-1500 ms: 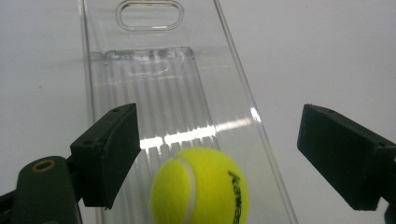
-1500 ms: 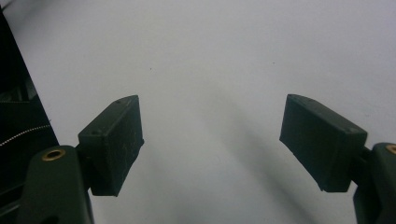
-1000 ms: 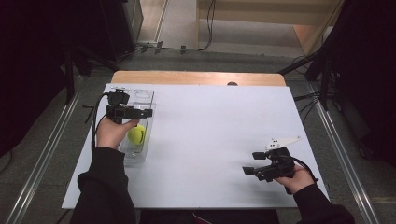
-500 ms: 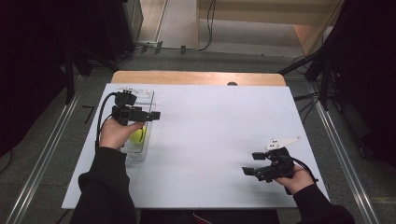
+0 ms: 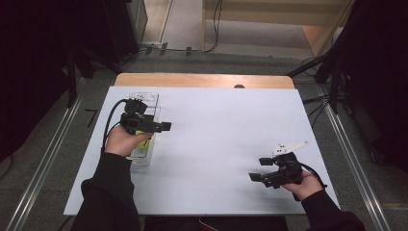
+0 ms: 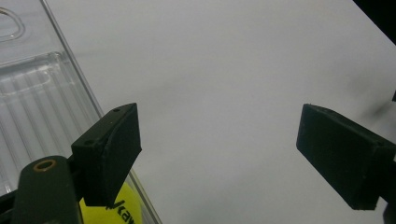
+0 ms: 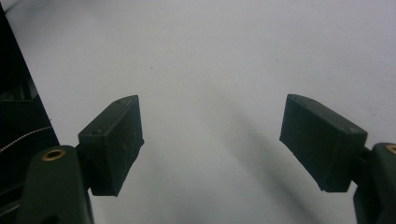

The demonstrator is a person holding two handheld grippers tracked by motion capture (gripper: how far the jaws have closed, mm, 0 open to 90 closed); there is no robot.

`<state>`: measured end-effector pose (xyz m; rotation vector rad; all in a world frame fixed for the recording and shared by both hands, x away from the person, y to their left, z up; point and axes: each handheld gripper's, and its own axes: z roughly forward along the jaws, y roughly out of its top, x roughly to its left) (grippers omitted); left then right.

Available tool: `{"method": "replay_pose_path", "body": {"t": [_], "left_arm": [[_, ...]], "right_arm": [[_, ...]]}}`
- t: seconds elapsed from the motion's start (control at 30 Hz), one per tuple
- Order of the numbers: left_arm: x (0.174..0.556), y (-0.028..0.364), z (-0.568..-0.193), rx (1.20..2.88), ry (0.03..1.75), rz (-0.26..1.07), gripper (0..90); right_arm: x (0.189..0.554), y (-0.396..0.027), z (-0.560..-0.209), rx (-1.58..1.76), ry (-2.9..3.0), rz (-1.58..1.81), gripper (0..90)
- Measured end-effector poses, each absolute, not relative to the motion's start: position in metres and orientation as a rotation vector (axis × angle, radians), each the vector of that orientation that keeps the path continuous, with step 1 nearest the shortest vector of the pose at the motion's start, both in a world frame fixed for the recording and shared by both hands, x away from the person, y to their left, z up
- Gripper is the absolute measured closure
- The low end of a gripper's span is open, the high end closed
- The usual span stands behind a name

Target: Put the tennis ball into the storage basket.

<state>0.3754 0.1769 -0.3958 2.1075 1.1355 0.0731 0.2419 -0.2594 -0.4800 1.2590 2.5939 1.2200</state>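
Both claws gape wide; left claw (image 6: 219,154) hovers beside clear tray (image 6: 37,107) holding yellow ball (image 6: 114,212).

Yellow ball (image 6: 108,213) mostly hidden, cropped

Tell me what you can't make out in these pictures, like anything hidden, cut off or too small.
- Yellow ball: in the left gripper view, cut off by the bottom edge and partly behind a finger; its black print can't be read.
- Same ball in the high view: mostly covered by the left gripper and hand.
- Clear tray: its far end runs off the left gripper view's edge.
- Small dark object at the table's far edge: too small to identify.
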Motion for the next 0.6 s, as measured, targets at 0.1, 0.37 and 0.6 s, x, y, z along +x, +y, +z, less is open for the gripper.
{"method": "replay_pose_path", "body": {"t": [0.1, 0.37, 0.6], "left_arm": [[0.372, 0.175, -0.396, 2.133, 1.103, 0.059, 14.6], [0.360, 0.167, -0.399, 2.140, 1.036, 0.032, 14.7], [0.352, 0.163, -0.403, 2.151, 0.991, 0.012, 16.0]], "right_arm": [[0.241, -0.259, -0.480, 1.264, 2.595, 1.218, 19.3], [0.240, -0.261, -0.480, 1.269, 2.589, 1.217, 19.2], [0.241, -0.260, -0.480, 1.275, 2.591, 1.206, 19.2]]}}
